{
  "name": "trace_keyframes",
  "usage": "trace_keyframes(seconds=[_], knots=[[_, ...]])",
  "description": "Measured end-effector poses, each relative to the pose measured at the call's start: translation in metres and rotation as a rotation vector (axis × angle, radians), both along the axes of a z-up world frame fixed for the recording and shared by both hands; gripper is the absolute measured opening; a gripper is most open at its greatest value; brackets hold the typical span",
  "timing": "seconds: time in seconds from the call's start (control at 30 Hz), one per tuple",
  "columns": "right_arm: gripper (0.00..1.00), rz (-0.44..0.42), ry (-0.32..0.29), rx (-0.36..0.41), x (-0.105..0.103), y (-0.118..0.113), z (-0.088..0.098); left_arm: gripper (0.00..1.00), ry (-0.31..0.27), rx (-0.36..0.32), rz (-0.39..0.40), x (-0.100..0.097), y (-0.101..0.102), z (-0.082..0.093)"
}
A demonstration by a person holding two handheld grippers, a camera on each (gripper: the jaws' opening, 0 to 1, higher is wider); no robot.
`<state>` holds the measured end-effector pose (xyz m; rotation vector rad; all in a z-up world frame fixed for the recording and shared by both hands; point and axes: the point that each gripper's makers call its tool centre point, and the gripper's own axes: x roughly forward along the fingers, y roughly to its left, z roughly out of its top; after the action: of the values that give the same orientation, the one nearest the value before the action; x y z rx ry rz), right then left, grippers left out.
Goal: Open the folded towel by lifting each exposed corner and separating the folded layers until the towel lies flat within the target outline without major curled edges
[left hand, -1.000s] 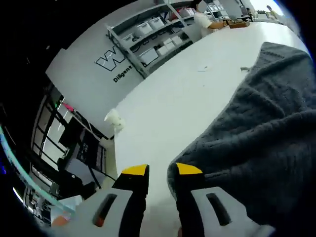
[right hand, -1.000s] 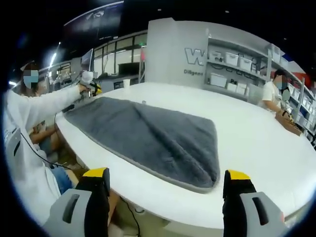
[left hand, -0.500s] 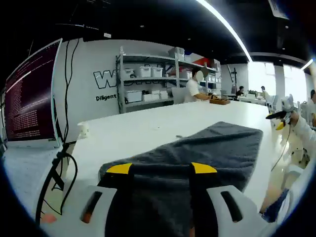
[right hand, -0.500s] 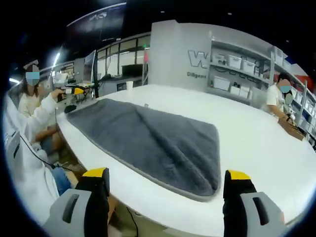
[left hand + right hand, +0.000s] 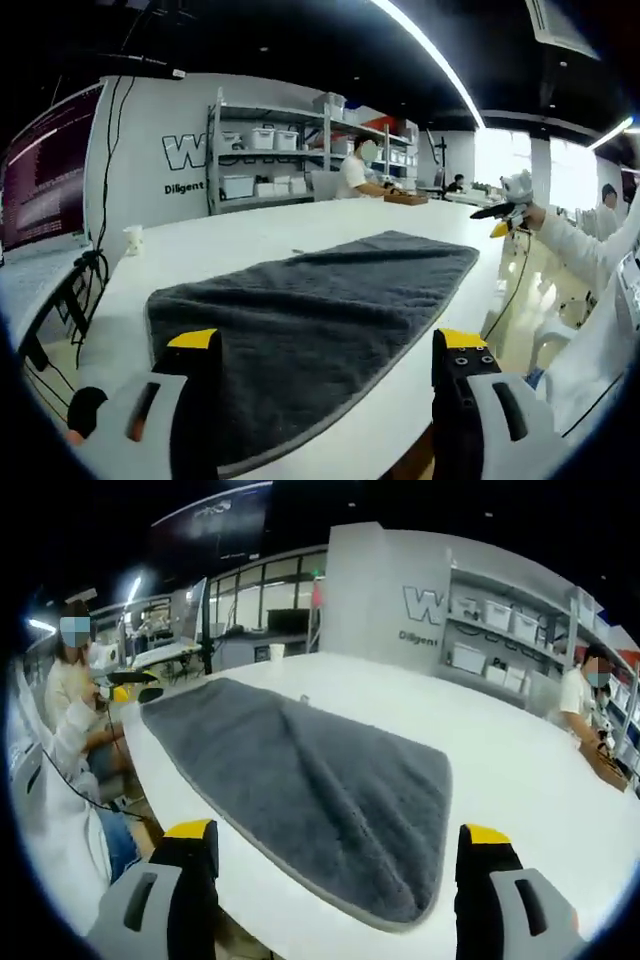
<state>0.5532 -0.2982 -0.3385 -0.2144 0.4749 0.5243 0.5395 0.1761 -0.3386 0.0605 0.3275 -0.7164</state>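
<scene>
Grey terry towel (image 5: 320, 315) lies spread along the near edge of the white table (image 5: 240, 235), one long side running just beside the table's rim. Nearest in the left gripper view, the left gripper (image 5: 325, 365) hangs off one end of the towel with its yellow-tipped fingers (image 5: 195, 340) wide apart and holding nothing, one finger over the towel's corner, the other past the table edge. The right gripper (image 5: 340, 855) stands likewise at the opposite end, fingers (image 5: 485, 835) spread and empty, clear of the cloth. Judged from this, both tools are held off to inspect the lay, not to grasp.

Mid-distance, the towel (image 5: 310, 775) appears opened in a single layer; a soft ridge runs lengthwise through its middle, and the pale hem looks flat at the visible corners. No target outline can be made out on the table. Further along sit a paper cup (image 5: 133, 238) and a monitor (image 5: 40, 195). Beyond stand white shelving with bins (image 5: 270, 150) and seated people.
</scene>
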Motion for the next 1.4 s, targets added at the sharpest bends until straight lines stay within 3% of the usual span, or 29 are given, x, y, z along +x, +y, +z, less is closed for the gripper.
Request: trace_keyframes(seconds=[0.13, 0.27, 0.5, 0.57, 0.63, 0.8, 1.03, 1.1, 1.17, 1.27, 1.4], knots=[[0.99, 0.05, 0.033, -0.014, 0.023, 0.005, -0.003, 0.94, 0.012, -0.002, -0.006, -0.006, -0.005, -0.006], [0.99, 0.084, 0.055, -0.027, 0.05, 0.011, -0.004, 0.98, 0.033, -0.001, 0.038, -0.009, 0.002, -0.01], [0.99, 0.074, 0.095, 0.023, 0.124, 0.009, -0.013, 0.99, 0.038, 0.03, 0.132, -0.014, 0.021, -0.016], [0.99, 0.038, 0.107, 0.026, 0.156, 0.0, -0.026, 0.99, 0.033, 0.064, 0.176, -0.014, 0.028, -0.02], [0.98, 0.005, 0.128, 0.014, 0.174, -0.009, -0.037, 0.99, 0.035, 0.08, 0.184, -0.014, 0.031, -0.022], [0.85, -0.087, 0.162, 0.051, 0.215, -0.025, -0.063, 0.99, 0.044, 0.048, 0.193, -0.013, 0.034, -0.02], [0.48, -0.259, 0.047, 0.165, 0.26, -0.061, -0.062, 0.99, 0.038, 0.044, 0.198, -0.003, 0.032, -0.017], [0.33, -0.266, 0.028, 0.141, 0.264, -0.066, -0.063, 0.98, 0.04, 0.04, 0.196, 0.002, 0.03, -0.017], [0.27, -0.272, 0.014, 0.12, 0.267, -0.068, -0.064, 0.98, 0.041, 0.035, 0.193, 0.005, 0.027, -0.017], [0.24, -0.276, 0.009, 0.062, 0.269, -0.071, -0.069, 0.98, 0.044, 0.025, 0.189, 0.01, 0.023, -0.018], [0.27, -0.272, 0.022, -0.121, 0.273, -0.084, -0.083, 0.97, 0.053, 0.012, 0.182, 0.012, 0.019, -0.019]])
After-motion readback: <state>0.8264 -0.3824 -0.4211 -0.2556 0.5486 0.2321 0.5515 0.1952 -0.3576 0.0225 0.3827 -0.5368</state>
